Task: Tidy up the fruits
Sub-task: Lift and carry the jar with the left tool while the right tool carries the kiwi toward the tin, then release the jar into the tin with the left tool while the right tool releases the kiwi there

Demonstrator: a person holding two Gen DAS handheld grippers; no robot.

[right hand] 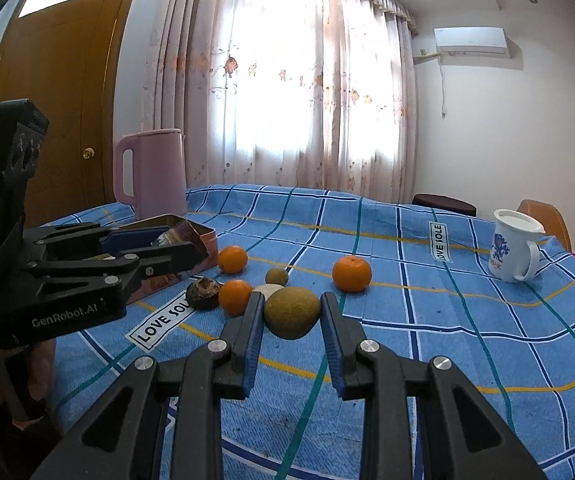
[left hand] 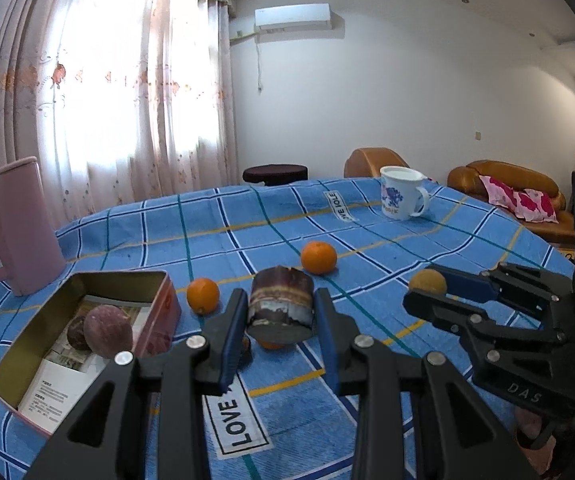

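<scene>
Holding a dark cut fruit (left hand: 280,304) in my left claw (left hand: 280,322), both pads pinching its sides, lifted above the blue checked cloth (left hand: 367,240). An orange (left hand: 270,345) sits half hidden just beneath it.

My right claw (right hand: 292,314) brackets a brown-green round fruit (right hand: 292,312) resting on the cloth; the pads sit against or just beside its flanks, and I cannot tell whether they press it or only flank it.

The tin box (left hand: 87,320) lies to the left of my left claw, lid off, with a pinkish round fruit (left hand: 108,331) and a darker one (left hand: 77,332) inside on printed paper.

Loose on the cloth, from the right camera: a dark shrivelled fruit (right hand: 203,292) touching an orange (right hand: 235,297), a pale stone-like piece (right hand: 268,289) behind my claw, a small brown fruit (right hand: 276,276), an orange near the tin corner (right hand: 232,259), and an orange well apart to the right (right hand: 351,274).

Pink jug (left hand: 11,224) stands behind the tin. White mug with blue print (left hand: 401,198) sits near the far edge, well apart from everything
</scene>
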